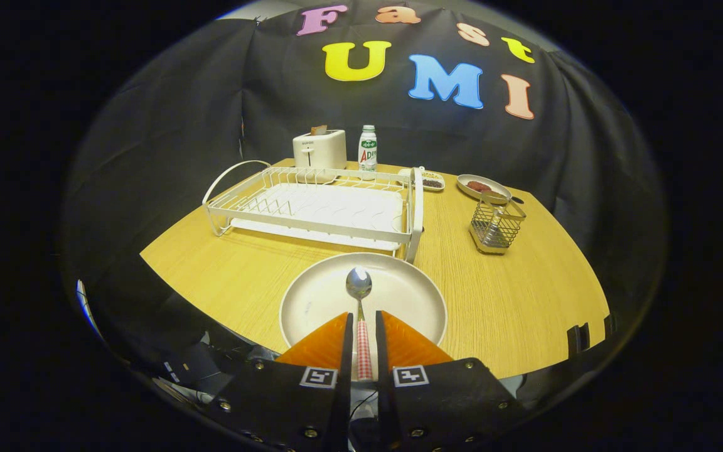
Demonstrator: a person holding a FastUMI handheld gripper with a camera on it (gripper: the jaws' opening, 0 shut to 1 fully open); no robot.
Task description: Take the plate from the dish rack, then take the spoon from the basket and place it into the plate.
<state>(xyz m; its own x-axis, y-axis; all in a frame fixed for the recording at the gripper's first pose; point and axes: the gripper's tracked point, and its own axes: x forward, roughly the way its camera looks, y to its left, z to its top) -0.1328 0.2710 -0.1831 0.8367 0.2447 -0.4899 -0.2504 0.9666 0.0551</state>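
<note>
A round cream plate (311, 301) lies on the wooden table just in front of the white dish rack (311, 210). The spoon (359, 284) points straight ahead from my gripper (364, 320), its shiny bowl over the middle of the plate. Its red-and-white checked handle runs back between the two fingers, which are closed in on it from both sides. Whether the bowl touches the plate I cannot tell. The wire basket (496, 227) stands to the right of the rack, beyond the plate.
Behind the rack are a white toaster (319, 149) and a small bottle (368, 148). A little dish (432, 182) and a small plate with something reddish-brown (481, 186) sit behind the basket. The table's front edge runs just under the plate.
</note>
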